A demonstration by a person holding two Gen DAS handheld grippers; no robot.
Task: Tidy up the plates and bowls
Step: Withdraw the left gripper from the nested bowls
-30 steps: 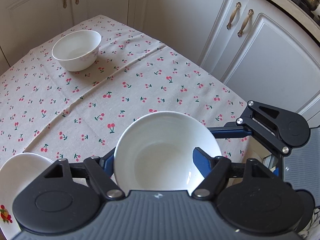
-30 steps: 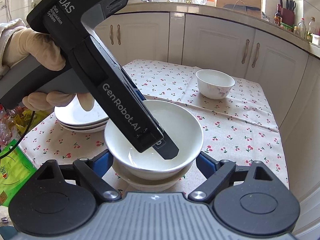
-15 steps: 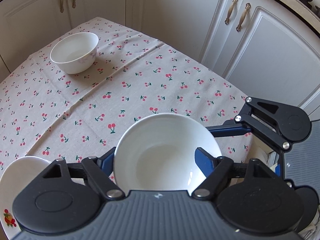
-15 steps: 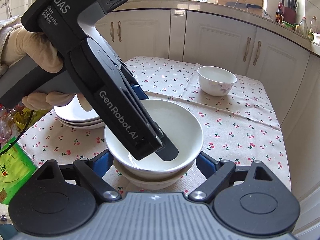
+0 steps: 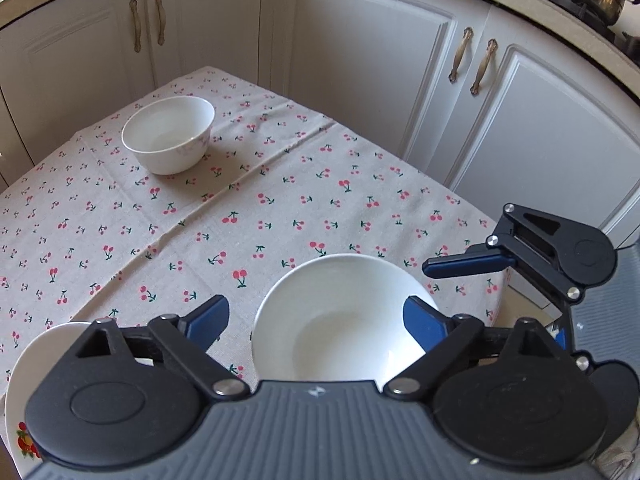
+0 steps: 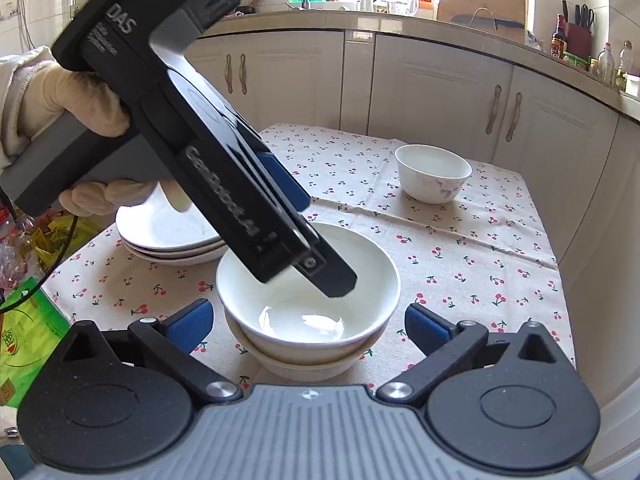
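Your left gripper [image 5: 316, 318] stands open over the wide white ceramic bowl [image 6: 308, 276], nested on another near the table edge. Lift it straight up, then reach for the small white bowl [image 5: 168, 134] far off.

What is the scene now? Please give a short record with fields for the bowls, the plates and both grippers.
surface: table with cherry-print cloth
nested bowls: white bowl sits inside a second bowl, near the front edge
lone bowl: small white bowl, upright, apart at the far side
plates: stack of white plates, left of the nested bowls
left gripper: open, above the nested bowls, one finger inside the top bowl's rim
right gripper: open, fingers on either side of the nested bowls, not touching
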